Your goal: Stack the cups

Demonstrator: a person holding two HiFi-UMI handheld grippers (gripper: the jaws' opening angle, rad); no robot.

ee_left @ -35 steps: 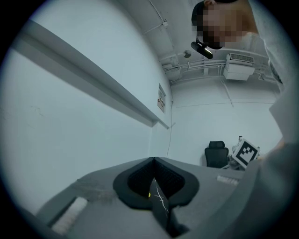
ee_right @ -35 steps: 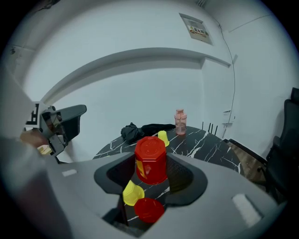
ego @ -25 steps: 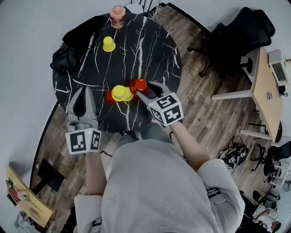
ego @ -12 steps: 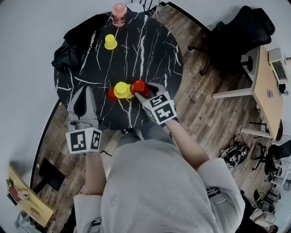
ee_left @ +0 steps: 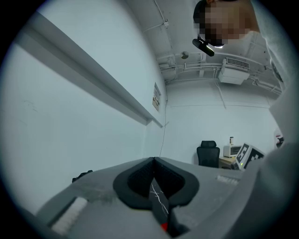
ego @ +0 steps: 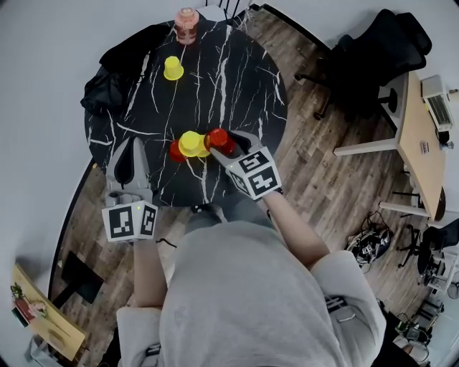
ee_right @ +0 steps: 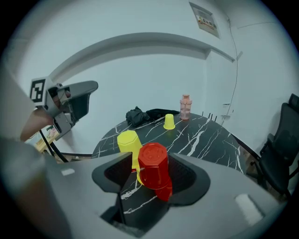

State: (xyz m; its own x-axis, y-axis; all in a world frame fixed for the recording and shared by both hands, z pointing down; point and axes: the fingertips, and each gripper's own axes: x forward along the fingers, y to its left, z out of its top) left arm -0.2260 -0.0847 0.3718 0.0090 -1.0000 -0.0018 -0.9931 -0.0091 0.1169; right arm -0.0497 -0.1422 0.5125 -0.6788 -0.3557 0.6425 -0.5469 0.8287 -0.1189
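Near the front of the black marble table (ego: 229, 79), an upside-down red cup (ego: 219, 137) (ee_right: 153, 163) sits on top of another red cup (ee_right: 164, 189). My right gripper (ego: 226, 144) (ee_right: 152, 161) stands around it; its jaws have just been opening, and a gap shows on the left side. Just left of the red cups is an upturned yellow cup (ego: 191, 142) (ee_right: 128, 142), with a further red cup (ego: 174, 151) beside it. A lone yellow cup (ego: 172, 69) (ee_right: 169, 122) stands far back. My left gripper (ego: 131, 145) (ee_left: 154, 161) is shut and empty, held level off the table's near-left edge.
A pink bottle (ego: 186, 21) (ee_right: 186, 107) stands at the table's far edge, with a black cloth (ego: 115, 72) (ee_right: 140, 115) heaped at the far left. Black office chairs (ego: 373, 64) and a desk (ego: 423, 136) stand to the right on the wood floor.
The right gripper's jaws have spread wider around the top red cup, which stays on the stack. The left gripper has not moved.
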